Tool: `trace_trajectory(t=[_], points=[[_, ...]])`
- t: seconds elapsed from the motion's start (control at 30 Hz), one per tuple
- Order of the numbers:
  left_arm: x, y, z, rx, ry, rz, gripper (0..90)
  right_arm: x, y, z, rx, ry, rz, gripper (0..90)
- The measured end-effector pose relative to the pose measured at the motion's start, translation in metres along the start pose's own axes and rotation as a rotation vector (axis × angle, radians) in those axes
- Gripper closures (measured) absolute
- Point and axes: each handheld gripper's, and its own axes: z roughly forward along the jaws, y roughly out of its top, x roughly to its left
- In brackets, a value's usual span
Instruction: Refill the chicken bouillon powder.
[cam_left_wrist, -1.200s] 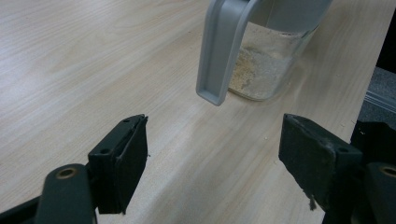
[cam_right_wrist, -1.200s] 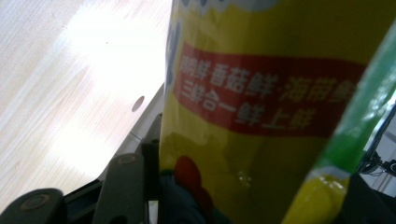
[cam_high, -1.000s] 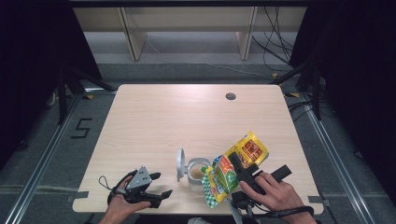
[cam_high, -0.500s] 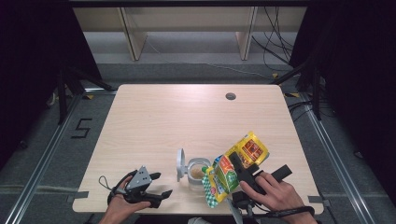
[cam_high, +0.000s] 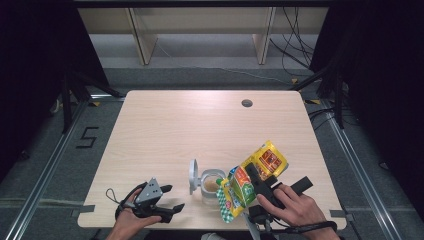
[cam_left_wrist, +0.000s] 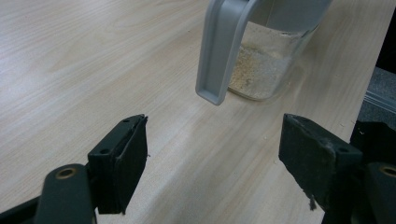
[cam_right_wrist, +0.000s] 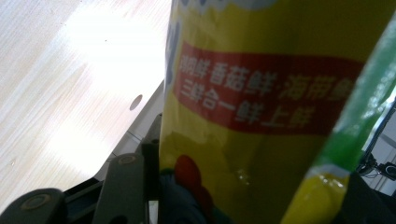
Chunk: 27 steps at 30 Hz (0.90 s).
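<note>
Two grippers near the table's (cam_high: 165, 125) front edge: right gripper (cam_high: 250, 177) pinches a yellow seasoning pouch (cam_high: 252, 180), tipped over the open glass jar (cam_high: 211, 184), apparently pouring; next, tilt further. Left gripper (cam_high: 170, 200) rests spread, empty.

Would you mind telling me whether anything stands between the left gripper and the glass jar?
Nothing visible does. The left gripper has open jaws aimed at the jar across bare table; the jar's open grey lid hangs on the near side.
</note>
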Motion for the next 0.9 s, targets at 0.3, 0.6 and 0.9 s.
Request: trace_trajectory(t=[0.3,0.6,0.9], points=[[0.0001,0.0004,-0.0009,0.010,-0.001,-0.002,23.4,-0.0002,-0.0005,-0.0012,0.005,-0.012,-0.006,51.2],[-0.0002,0.0002,-0.0009,0.006,0.001,-0.003,23.4,-0.0006,-0.0003,-0.0018,0.004,-0.011,-0.010,52.1],[0.0000,0.0003,-0.0010,0.008,0.002,0.000,23.4,-0.0005,-0.0011,-0.0018,0.002,-0.015,-0.005,52.2]])
